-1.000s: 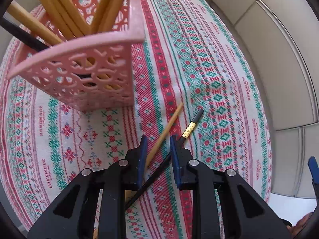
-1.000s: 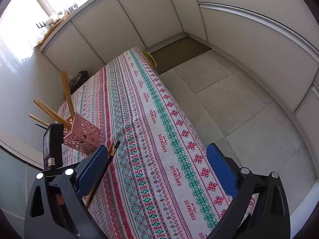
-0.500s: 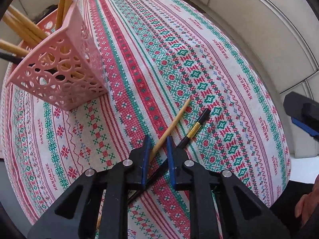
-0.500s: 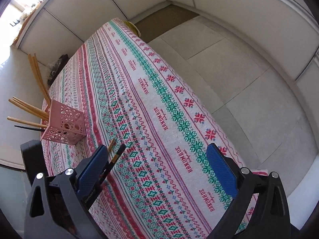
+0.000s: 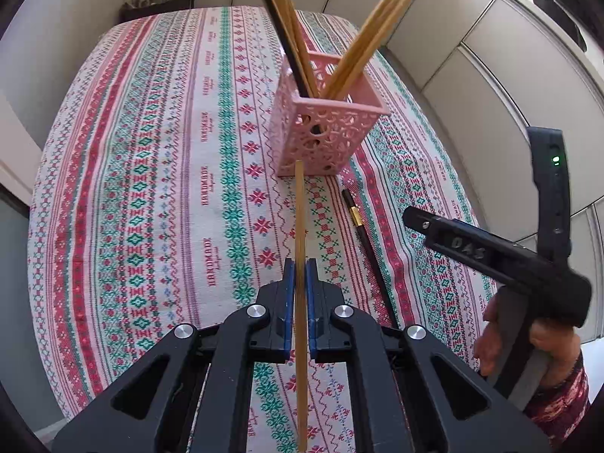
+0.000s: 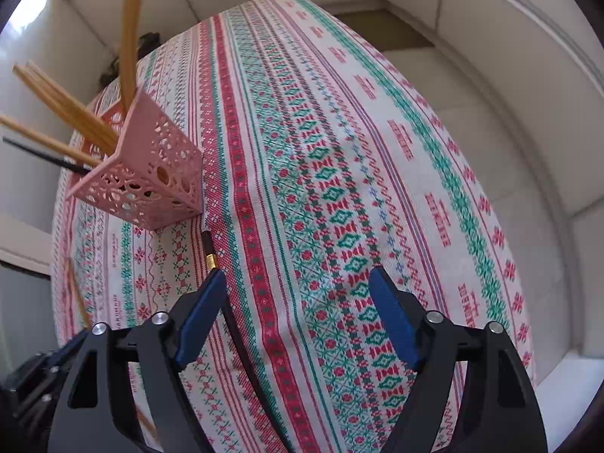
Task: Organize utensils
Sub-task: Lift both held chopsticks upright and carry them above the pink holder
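Left wrist view:
- Left gripper [image 5: 298, 283]: clamped on a wooden chopstick [image 5: 300, 234], blue pads pressing both sides
- Chopstick long axis running straight ahead between the fingers, tip ending just short of the pink basket [image 5: 324, 132]
- Basket upright on the surface, holding several wooden chopsticks [image 5: 372, 30] and one black one, all leaning outward
- Black chopstick [image 5: 364, 241] with a gold band flat on the cloth, right of the held one, tip pointing toward the basket, just beside its base
- Right gripper body and a hand [image 5: 528, 343] at the right edge, above the black chopstick's near end
- Surface covered by a red, green and white patterned cloth [image 5: 151, 188]; pale wall panels behind

Right wrist view:
- Right gripper [image 6: 298, 321]: jaws closing, pads touching nothing
- Black chopstick [image 6: 211, 256] running under the left finger [image 6: 200, 321] and down between the two fingers
- Pink basket [image 6: 151, 185] ahead at left, near the chopstick tip
- Cloth [image 6: 377, 151] stretching away; pale floor at right
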Available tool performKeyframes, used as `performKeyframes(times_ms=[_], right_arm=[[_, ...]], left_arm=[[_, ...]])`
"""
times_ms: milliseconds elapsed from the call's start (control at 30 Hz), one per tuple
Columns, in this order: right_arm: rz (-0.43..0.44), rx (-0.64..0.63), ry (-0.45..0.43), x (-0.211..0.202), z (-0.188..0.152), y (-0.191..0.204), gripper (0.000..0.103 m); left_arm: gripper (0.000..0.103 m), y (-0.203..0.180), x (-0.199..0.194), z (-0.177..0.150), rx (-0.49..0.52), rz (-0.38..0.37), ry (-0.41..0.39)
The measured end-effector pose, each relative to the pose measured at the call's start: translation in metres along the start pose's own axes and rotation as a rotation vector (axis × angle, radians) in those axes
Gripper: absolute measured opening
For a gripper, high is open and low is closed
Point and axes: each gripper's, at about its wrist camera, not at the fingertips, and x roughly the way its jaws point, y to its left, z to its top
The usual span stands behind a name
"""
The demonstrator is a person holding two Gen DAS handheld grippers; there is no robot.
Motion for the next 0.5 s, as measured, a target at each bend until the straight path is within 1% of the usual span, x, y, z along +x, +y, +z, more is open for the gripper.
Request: performKeyframes(times_ms=[67,100,133,167,200,233,267,300,333,367,400,467,500], right_arm=[[-0.011,-0.056,0.018,0.009,-0.001,0.017,0.066],[-0.023,-0.071,0.022,0.014,0.000,0.023,0.065],[-0.033,-0.078,0.029,0.020,0.001,0.028,0.065],[-0.032,-0.082,0.047,0.027,0.002,0.032,0.065],[-0.020,-0.085,0.083,0.036,0.003,0.035,0.060],[-0.035,-0.110,0.049,0.035,0.002,0.040,0.060],[-0.024,-0.154,0.047,0.035,0.001,0.047,0.044],[-0.031,-0.185,0.034,0.034,-0.002,0.051,0.036],[-0.019,-0.210,0.029,0.032,-0.004,0.053,0.029],[0.008,-0.225,0.043,0.031,-0.005,0.053,0.010],[0.046,-0.217,0.072,0.029,-0.006,0.049,0.007],[0.141,-0.167,0.116,0.024,-0.011,0.036,0.007],[0.169,-0.158,0.096,0.015,-0.015,0.028,0.007]], left_arm=[[0.005,0.012,-0.009,0.000,-0.011,-0.005,-0.022],[0.005,0.022,-0.022,0.005,-0.012,-0.008,-0.027],[0.005,0.024,-0.025,0.010,-0.016,-0.012,-0.032],[0.005,0.029,-0.036,0.012,-0.018,-0.017,-0.041],[0.005,0.031,-0.041,0.016,-0.017,-0.022,-0.046],[0.005,0.033,-0.045,0.017,-0.015,-0.024,-0.053],[0.005,0.032,-0.049,0.017,-0.011,-0.024,-0.062],[0.005,0.033,-0.056,0.016,-0.008,-0.024,-0.068],[0.005,0.035,-0.059,0.016,-0.005,-0.024,-0.072],[0.005,0.035,-0.063,0.016,-0.003,-0.025,-0.076],[0.005,0.036,-0.068,0.015,-0.003,-0.026,-0.079],[0.005,0.034,-0.075,0.013,0.002,-0.035,-0.092],[0.005,0.034,-0.079,0.012,0.006,-0.039,-0.099]])
